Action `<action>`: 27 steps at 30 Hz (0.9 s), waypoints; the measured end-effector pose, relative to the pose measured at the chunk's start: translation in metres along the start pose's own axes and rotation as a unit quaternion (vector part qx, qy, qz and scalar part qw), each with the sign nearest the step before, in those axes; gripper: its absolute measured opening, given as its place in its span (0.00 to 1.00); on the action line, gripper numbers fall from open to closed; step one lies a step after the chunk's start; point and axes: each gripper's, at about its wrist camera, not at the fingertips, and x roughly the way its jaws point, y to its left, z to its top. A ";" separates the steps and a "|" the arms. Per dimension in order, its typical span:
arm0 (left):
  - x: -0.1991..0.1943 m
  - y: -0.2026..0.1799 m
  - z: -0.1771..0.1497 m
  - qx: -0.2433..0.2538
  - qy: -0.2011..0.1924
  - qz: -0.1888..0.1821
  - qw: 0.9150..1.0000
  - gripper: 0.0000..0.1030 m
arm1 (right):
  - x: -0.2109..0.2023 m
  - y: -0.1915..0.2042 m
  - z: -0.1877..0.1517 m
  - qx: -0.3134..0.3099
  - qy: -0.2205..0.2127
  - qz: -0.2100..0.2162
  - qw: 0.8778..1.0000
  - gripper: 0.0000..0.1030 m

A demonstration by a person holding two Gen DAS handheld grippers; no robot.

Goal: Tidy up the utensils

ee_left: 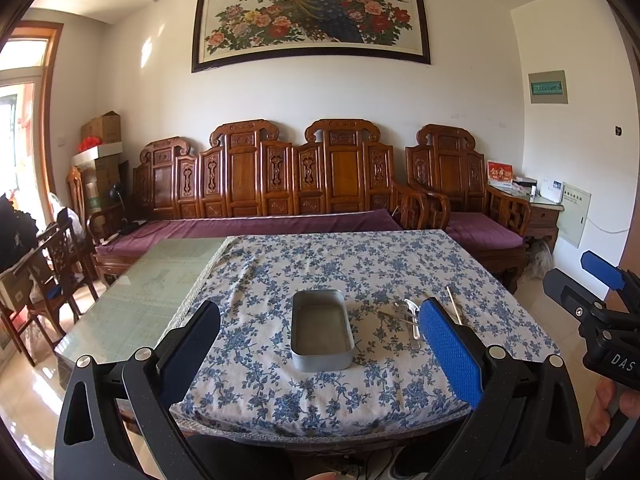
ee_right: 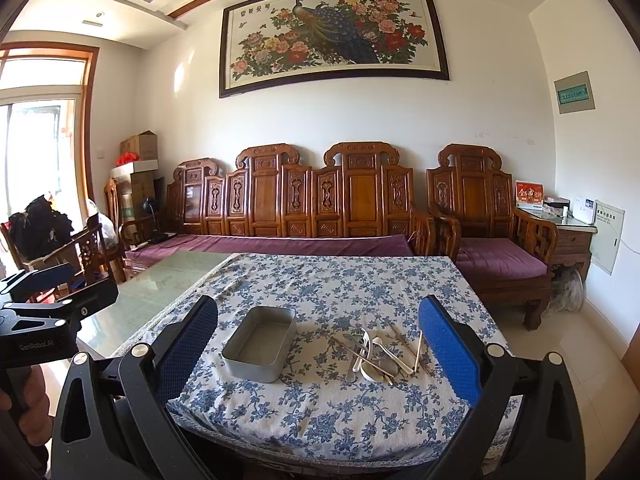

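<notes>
Both grippers spread wide and empty above the near edge of the table.

The table (ee_right: 400, 432), under a blue-flowered cloth (ee_right: 320, 280), carries a metal tin (ee_right: 260, 344) near its middle and a pile of utensils (ee_right: 380, 354) just right of it, toward the right edge. The left gripper (ee_left: 320, 344) frames the tin; the right gripper (ee_right: 320, 348) frames tin and utensils, touching neither. A carved sofa (ee_right: 320, 200) stands beyond the far edge. Nothing blocks the utensils.
</notes>
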 end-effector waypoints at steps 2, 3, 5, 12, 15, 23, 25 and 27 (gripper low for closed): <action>0.000 0.000 0.001 0.000 -0.001 0.000 1.000 0.94 | 0.000 -0.001 -0.001 0.000 -0.001 0.001 1.000 0.98; 0.000 0.000 0.000 0.000 -0.001 0.000 1.000 0.94 | 0.000 0.000 0.000 0.000 -0.001 0.001 1.000 0.98; 0.000 0.000 0.000 0.000 -0.001 0.000 1.000 0.94 | 0.000 0.000 -0.001 0.000 -0.001 0.001 1.000 0.98; 0.000 -0.001 0.000 0.000 -0.002 0.000 1.000 0.94 | 0.000 -0.001 -0.002 0.001 -0.001 0.001 1.000 0.98; 0.000 -0.001 0.000 0.000 -0.002 0.000 1.000 0.94 | 0.000 0.000 -0.001 0.001 -0.002 0.001 1.000 0.98; -0.001 -0.001 -0.001 0.000 -0.003 0.000 1.000 0.94 | -0.006 0.000 0.006 0.001 -0.002 0.001 1.000 0.98; -0.001 -0.001 0.001 0.000 -0.003 0.000 1.000 0.94 | -0.007 0.000 0.007 0.000 -0.002 0.001 1.000 0.98; -0.001 -0.001 0.001 0.000 -0.003 0.000 1.000 0.94 | -0.006 0.000 0.005 0.001 -0.002 0.001 1.000 0.98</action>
